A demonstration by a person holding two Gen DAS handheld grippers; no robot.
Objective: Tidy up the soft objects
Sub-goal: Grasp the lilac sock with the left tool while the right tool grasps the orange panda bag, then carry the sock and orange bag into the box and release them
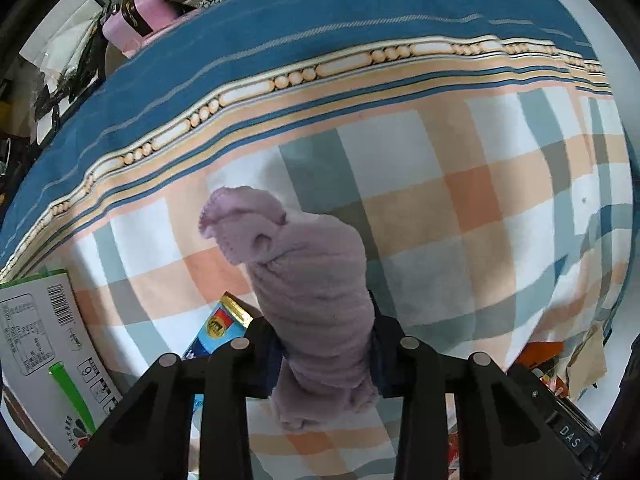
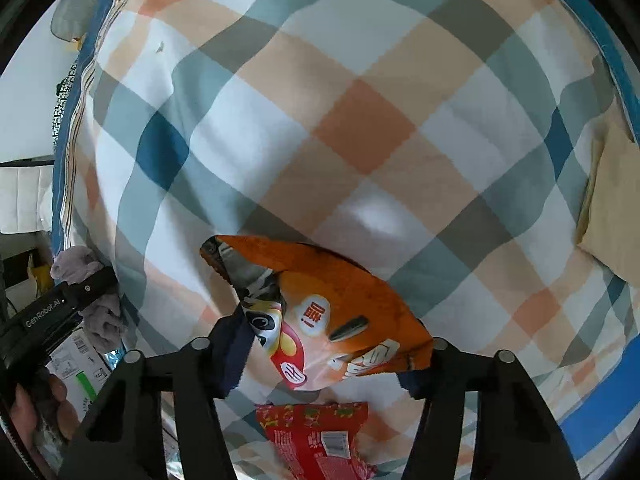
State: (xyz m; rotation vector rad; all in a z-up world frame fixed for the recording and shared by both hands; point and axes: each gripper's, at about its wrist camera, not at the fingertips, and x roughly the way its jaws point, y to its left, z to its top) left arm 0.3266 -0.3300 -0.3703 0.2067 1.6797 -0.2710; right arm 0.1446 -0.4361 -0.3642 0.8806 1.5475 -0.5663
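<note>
My left gripper is shut on a fuzzy lilac sock, which stands up between the fingers above the plaid bed sheet. The same sock and the left gripper show at the left edge of the right wrist view. My right gripper is shut on an orange snack bag with a cartoon face, held above the sheet. A red snack packet lies on the sheet just below the right gripper.
A white and green carton and a blue box lie at the lower left. A pink case stands beyond the bed's far left edge. A tan cloth lies at the right. Snack wrappers sit at the lower right.
</note>
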